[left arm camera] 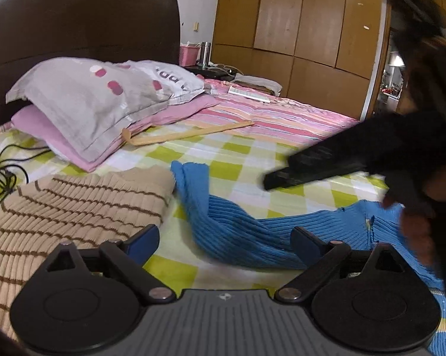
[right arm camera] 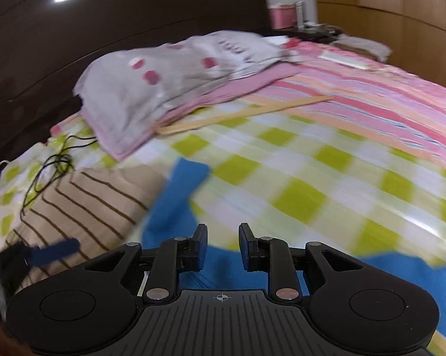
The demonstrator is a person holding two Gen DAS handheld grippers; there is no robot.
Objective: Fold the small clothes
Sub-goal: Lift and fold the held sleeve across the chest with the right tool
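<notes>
Dark headboard (left arm camera: 83, 14), seemingly wooden wardrobe (left arm camera: 300, 20)

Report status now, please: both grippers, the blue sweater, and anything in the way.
Left gripper open wide, empty. Right gripper open narrowly, empty. Blue sweater unfolded on bed, sleeve stretched out. Striped beige garment beside it, left.

The right wrist view was motion-blurred throughout; the blue sweater (left arm camera: 237, 231) was cut off at the frame's lower right edge.

A grey pillow (left arm camera: 86, 95) lies on a pink one (left arm camera: 60, 136) at the far left by the dark headboard (left arm camera: 74, 14). A wooden hanger (left arm camera: 187, 133) rests beside them, a black cable (left arm camera: 3, 175) left, wardrobes (left arm camera: 305, 20) beyond.
</notes>
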